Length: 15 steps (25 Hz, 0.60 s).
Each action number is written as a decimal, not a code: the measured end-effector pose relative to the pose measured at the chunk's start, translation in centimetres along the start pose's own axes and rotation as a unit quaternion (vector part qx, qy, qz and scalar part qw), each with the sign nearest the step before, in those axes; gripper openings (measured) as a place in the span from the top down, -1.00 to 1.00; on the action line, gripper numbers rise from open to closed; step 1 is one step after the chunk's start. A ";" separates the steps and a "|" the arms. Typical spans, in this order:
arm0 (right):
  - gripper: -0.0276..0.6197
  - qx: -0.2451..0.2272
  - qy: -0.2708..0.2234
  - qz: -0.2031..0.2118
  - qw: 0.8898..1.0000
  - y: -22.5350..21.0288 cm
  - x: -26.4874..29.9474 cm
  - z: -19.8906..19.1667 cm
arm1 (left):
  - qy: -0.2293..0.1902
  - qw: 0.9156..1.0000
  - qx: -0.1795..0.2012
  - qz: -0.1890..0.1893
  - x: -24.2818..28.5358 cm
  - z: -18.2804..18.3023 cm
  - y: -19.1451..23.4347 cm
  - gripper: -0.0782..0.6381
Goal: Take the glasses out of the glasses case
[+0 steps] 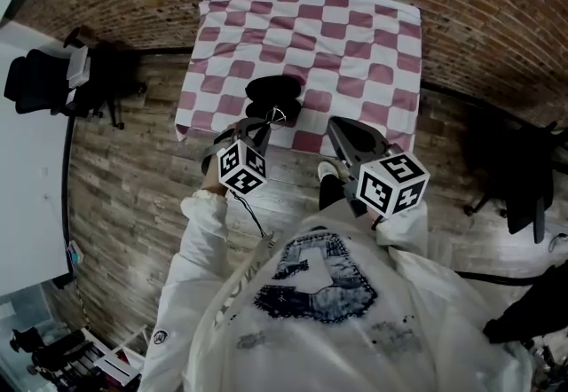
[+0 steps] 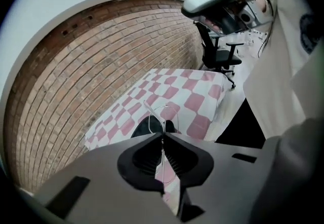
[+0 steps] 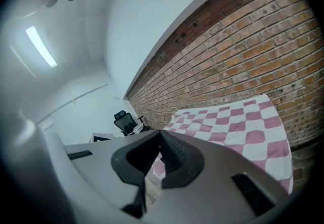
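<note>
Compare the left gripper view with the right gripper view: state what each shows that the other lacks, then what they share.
Only the left gripper view: the glasses, pinched in the shut jaws of the left gripper, and the black glasses case lying on the table below them.

Only the right gripper view: a lit ceiling light, and the right gripper with its jaws together on nothing.

Both: the pink and white checked cloth, the brick wall behind it, and a black office chair.

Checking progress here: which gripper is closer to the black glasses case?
Left. The left gripper, shut on the glasses, hangs right by the glasses case; the right gripper is off to its right.
</note>
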State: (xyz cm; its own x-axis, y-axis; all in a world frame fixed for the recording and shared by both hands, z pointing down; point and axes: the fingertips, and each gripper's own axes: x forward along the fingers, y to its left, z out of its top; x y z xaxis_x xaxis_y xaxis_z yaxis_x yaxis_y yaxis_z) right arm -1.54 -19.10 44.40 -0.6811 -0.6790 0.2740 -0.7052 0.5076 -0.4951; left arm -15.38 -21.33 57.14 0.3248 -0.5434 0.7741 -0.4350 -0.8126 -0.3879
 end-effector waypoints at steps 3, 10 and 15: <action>0.87 -0.007 -0.003 0.003 1.000 1.8 -1.3 -0.9 | -0.013 0.999 -0.022 0.024 -2.5 0.0 -0.7 0.70; 0.87 -0.021 -0.014 0.009 1.000 6.4 -4.4 -3.2 | -0.044 0.993 -0.078 0.077 -9.3 -0.7 -2.3 0.71; 0.87 -0.036 -0.022 0.012 0.999 10.0 -6.7 -4.9 | -0.067 0.985 -0.116 0.113 -14.1 -1.7 -3.9 0.71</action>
State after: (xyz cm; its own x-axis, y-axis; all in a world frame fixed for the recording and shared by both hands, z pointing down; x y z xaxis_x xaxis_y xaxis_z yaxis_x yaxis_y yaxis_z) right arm -5.01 -6.91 41.68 -0.6899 -0.6879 0.2256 -0.7021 0.5599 -0.4399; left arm -19.65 -10.18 48.58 0.2984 -0.7399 0.6029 -0.6836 -0.6065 -0.4059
